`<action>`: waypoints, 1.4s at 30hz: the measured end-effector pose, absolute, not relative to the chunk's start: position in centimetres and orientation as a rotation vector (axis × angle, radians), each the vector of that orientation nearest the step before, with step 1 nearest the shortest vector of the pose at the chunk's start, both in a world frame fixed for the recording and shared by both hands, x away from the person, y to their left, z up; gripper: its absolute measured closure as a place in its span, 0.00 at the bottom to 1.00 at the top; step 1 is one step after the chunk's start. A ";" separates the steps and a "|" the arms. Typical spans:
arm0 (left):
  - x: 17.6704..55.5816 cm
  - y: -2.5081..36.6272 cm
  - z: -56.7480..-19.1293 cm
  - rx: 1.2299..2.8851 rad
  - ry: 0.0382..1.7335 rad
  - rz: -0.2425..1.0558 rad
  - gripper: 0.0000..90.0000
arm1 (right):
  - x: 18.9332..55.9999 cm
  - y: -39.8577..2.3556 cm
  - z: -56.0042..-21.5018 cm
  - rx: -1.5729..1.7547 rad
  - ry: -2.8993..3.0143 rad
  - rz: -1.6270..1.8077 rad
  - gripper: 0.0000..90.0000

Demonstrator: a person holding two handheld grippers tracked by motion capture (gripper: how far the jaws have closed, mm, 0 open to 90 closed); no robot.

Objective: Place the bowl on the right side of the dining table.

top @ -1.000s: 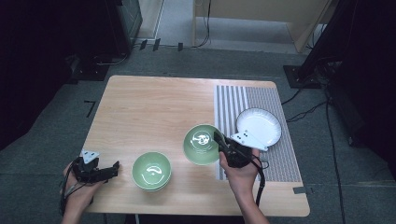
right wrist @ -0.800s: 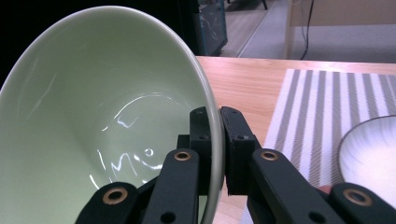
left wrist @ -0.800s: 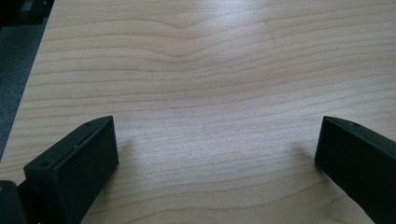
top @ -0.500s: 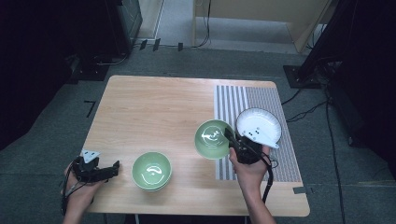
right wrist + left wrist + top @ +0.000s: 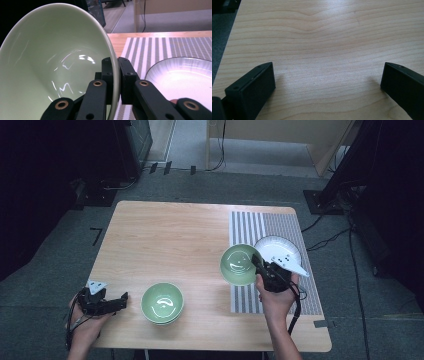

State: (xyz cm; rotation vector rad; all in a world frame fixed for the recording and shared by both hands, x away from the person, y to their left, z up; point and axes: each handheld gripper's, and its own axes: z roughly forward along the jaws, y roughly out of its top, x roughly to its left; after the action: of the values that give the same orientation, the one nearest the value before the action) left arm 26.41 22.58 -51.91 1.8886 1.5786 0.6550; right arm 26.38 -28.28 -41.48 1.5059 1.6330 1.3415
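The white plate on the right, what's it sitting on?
The white plate rests on the striped placemat. The right gripper and its held green bowl cover the plate's near-left edge.

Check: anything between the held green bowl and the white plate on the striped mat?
Nothing visible. The right gripper clamps the green bowl by its rim, lifted over the striped mat, right beside the white plate. The plate looks empty.

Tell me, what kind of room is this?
Probably a lab or studio set up for recording, not a home kitchen: a lone wooden table stands on grey carpet, with cables and dark equipment stands around it.
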 end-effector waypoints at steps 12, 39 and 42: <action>26.4 22.6 -51.9 1.889 1.578 0.655 0.00 | 27.0 -30.4 -42.0 1.560 1.575 1.313 0.94; 26.4 22.6 -51.9 1.889 1.579 0.655 0.00 | 28.2 -35.0 -43.6 1.664 1.470 1.231 0.94; 26.4 22.6 -51.9 1.889 1.578 0.655 0.00 | 28.5 -35.5 -44.0 1.681 1.459 1.214 0.94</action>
State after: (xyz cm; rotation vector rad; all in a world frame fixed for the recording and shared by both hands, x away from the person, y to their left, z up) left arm 26.44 22.58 -51.91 1.8889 1.5784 0.6546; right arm 28.46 -35.49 -44.02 1.6808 1.4589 1.2139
